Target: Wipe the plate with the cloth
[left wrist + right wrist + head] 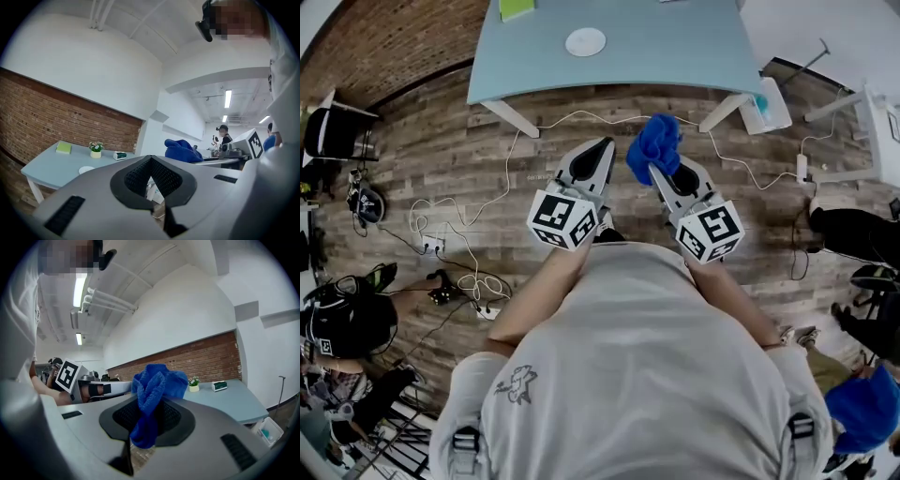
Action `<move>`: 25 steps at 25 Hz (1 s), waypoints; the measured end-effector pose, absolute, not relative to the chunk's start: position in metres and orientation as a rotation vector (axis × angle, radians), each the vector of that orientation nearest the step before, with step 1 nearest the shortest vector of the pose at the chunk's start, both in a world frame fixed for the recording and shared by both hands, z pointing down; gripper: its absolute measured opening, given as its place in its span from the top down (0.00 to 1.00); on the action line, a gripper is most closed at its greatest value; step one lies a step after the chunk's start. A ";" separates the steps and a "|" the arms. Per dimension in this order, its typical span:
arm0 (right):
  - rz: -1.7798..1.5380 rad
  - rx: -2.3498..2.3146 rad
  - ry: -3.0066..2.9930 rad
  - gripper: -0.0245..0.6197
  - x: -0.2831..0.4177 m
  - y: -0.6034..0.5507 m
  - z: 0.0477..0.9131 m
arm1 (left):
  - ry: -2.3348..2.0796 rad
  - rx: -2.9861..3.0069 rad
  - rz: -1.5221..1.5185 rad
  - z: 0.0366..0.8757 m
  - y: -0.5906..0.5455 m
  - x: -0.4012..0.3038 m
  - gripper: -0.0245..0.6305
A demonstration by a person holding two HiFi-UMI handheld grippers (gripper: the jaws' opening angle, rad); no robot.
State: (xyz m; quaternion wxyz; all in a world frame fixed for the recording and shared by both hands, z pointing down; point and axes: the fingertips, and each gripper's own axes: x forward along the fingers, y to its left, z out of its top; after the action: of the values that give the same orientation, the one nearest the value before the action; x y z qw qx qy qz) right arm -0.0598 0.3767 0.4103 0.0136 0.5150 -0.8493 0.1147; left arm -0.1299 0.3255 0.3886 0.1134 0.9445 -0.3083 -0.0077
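A small white plate (585,41) lies on the light blue table (675,56) ahead of me; in the left gripper view the plate (86,170) shows near the table's front edge. My right gripper (660,170) is shut on a bunched blue cloth (654,144), which sticks up between its jaws (149,394). My left gripper (607,143) is shut with nothing in it, level beside the right one. Both are held over the wooden floor, short of the table. The cloth (182,151) also shows in the left gripper view.
On the table stand a green sponge (63,148), a small potted plant (96,149) and a little box (120,155). White cables (497,197) trail over the floor. A bin (762,105) sits by the table's right leg. People stand in the background (225,136).
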 end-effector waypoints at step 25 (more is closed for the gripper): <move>0.576 1.617 -2.681 0.84 -0.090 0.160 0.437 | -0.900 2.742 -0.006 0.406 0.118 -0.176 0.95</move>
State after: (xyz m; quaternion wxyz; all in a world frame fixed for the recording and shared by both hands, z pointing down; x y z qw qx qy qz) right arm -0.0898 0.1600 0.4366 -0.0210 0.5077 -0.8421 0.1810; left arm -0.1762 0.1184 0.4063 0.1273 0.9424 -0.3093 -0.0019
